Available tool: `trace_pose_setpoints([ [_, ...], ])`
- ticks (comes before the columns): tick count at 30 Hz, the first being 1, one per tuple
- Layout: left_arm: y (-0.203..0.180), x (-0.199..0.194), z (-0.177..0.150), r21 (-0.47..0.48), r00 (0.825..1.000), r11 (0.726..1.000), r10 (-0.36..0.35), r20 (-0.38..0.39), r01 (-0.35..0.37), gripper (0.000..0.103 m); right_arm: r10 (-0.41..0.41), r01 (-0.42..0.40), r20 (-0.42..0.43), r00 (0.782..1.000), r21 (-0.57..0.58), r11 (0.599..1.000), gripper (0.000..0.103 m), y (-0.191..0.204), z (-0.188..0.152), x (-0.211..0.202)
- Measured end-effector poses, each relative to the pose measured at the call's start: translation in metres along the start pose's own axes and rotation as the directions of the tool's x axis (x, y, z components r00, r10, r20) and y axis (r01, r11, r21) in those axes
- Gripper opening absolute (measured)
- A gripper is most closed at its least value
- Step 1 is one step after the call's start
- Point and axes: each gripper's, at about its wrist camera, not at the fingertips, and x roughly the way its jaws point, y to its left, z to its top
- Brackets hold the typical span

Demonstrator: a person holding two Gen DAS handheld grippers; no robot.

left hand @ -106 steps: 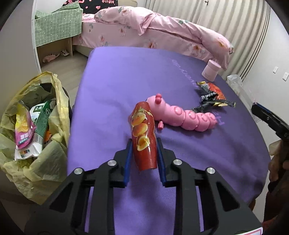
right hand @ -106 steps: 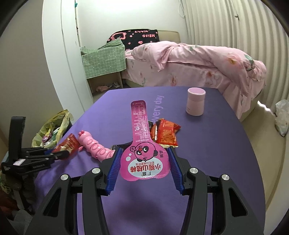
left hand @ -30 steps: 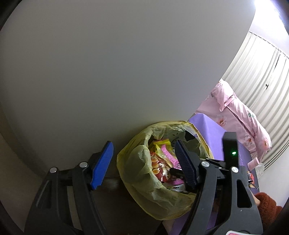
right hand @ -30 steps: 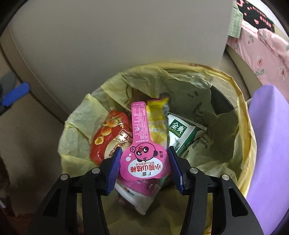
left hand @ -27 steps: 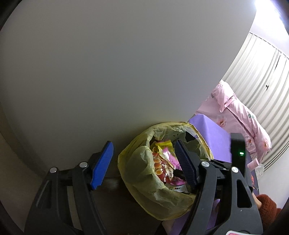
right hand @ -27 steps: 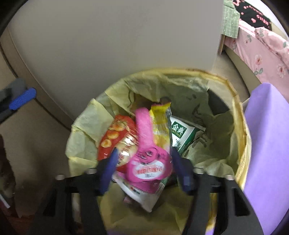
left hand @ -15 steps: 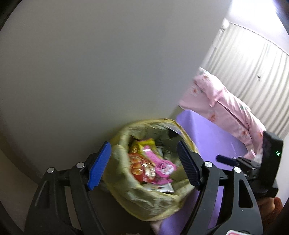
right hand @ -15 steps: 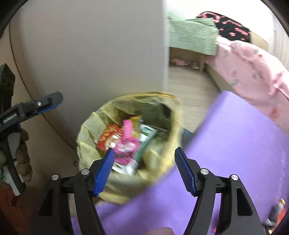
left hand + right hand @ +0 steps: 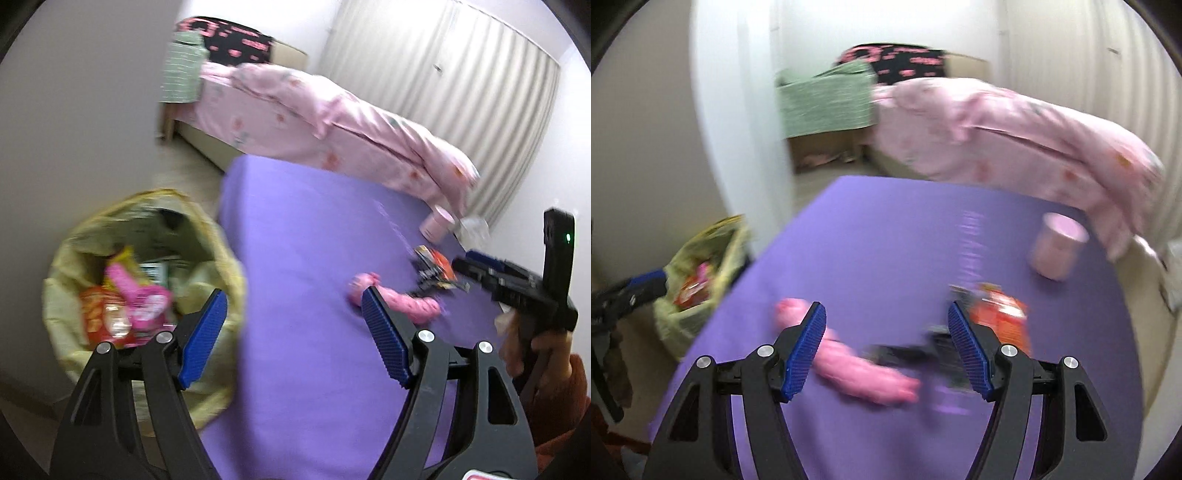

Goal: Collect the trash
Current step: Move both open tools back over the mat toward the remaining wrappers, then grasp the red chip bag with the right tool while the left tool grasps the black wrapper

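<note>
A bin lined with a yellow bag (image 9: 218, 258) stands left of the purple table (image 9: 303, 229); a pink pouch (image 9: 136, 295) and a red wrapper (image 9: 98, 321) lie in it. It also shows in the right wrist view (image 9: 701, 314). An orange wrapper (image 9: 1001, 314) and a black wrapper (image 9: 916, 350) lie on the table (image 9: 886, 229), also in the left wrist view (image 9: 437, 271). My left gripper (image 9: 291, 332) is open and empty over the table's left edge. My right gripper (image 9: 886, 347) is open and empty above the wrappers, seen from the left wrist view (image 9: 480, 266).
A pink caterpillar toy (image 9: 849, 362) lies on the table beside the wrappers, also in the left wrist view (image 9: 399, 301). A pink cup (image 9: 1056, 251) stands at the far right. A pink bed (image 9: 997, 129) is behind the table. A white wall (image 9: 738, 129) rises beside the bin.
My right gripper opened and dropped the pink pouch into the bin. Both grippers then swung away from the bin toward the table.
</note>
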Motion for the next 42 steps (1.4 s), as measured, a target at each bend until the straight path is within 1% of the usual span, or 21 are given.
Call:
trace_pose_setpoints([
  [1,-0.006,0.006,0.0,0.013,1.0,1.0,-0.01,-0.011,0.01,0.072,-0.042,0.042,0.008,0.999,0.023,0.999,0.065,-0.015,-0.003,-0.005],
  [3,-0.027,0.02,0.003,0.051,0.998,0.998,-0.041,-0.041,0.043,0.072,-0.096,0.096,0.014,0.995,0.049,0.994,0.065,-0.031,-0.009,-0.008],
  [7,-0.06,0.044,0.011,0.11,0.994,0.99,-0.079,-0.076,0.087,0.072,-0.179,0.178,-0.003,0.984,0.091,0.98,0.065,-0.065,-0.02,-0.012],
  [10,-0.093,0.07,0.019,0.156,0.983,0.975,-0.139,-0.117,0.156,0.072,-0.21,0.209,-0.009,0.978,0.103,0.972,0.065,-0.084,-0.028,-0.015],
  [12,-0.112,0.088,0.023,0.181,0.976,0.966,-0.161,-0.143,0.186,0.072,-0.227,0.227,-0.009,0.974,0.112,0.968,0.065,-0.096,-0.031,-0.018],
  [14,-0.132,0.111,0.026,0.201,0.965,0.953,-0.193,-0.177,0.228,0.072,-0.239,0.238,-0.01,0.971,0.13,0.962,0.065,-0.11,-0.035,-0.021],
  [17,-0.156,0.144,0.028,0.237,0.952,0.94,-0.186,-0.243,0.244,0.072,-0.256,0.255,-0.017,0.967,0.165,0.953,0.065,-0.128,-0.041,-0.026],
  [19,-0.174,0.167,0.026,0.291,0.943,0.928,-0.142,-0.301,0.233,0.071,-0.254,0.254,-0.024,0.967,0.189,0.948,0.065,-0.139,-0.046,-0.029],
  [22,-0.189,0.188,0.021,0.342,0.936,0.916,-0.089,-0.34,0.211,0.068,-0.25,0.251,-0.031,0.968,0.224,0.942,0.065,-0.155,-0.052,-0.032],
  [24,-0.192,0.194,0.02,0.356,0.938,0.914,-0.069,-0.339,0.196,0.067,-0.245,0.247,-0.038,0.969,0.238,0.939,0.065,-0.161,-0.056,-0.033],
  [27,-0.193,0.199,0.025,0.369,0.949,0.915,-0.044,-0.313,0.164,0.067,-0.229,0.234,-0.049,0.972,0.241,0.942,0.065,-0.162,-0.062,-0.03],
  [30,-0.185,0.197,0.032,0.367,0.958,0.921,-0.02,-0.287,0.129,0.067,-0.185,0.193,-0.057,0.981,0.247,0.95,0.065,-0.159,-0.063,-0.022],
  [33,-0.168,0.19,0.043,0.345,0.97,0.936,0.011,-0.241,0.075,0.067,-0.124,0.136,-0.062,0.99,0.251,0.958,0.065,-0.148,-0.058,-0.012],
  [36,-0.146,0.183,0.053,0.291,0.976,0.956,0.029,-0.214,0.036,0.067,-0.077,0.088,-0.058,0.995,0.222,0.971,0.065,-0.13,-0.046,0.0],
  [39,-0.128,0.174,0.061,0.242,0.98,0.97,0.024,-0.196,0.025,0.067,-0.043,0.055,-0.072,0.996,0.173,0.983,0.065,-0.11,-0.033,0.021],
  [42,-0.116,0.165,0.063,0.213,0.981,0.976,-0.006,-0.192,0.047,0.067,-0.021,0.037,-0.105,0.994,0.149,0.988,0.065,-0.097,-0.021,0.045],
])
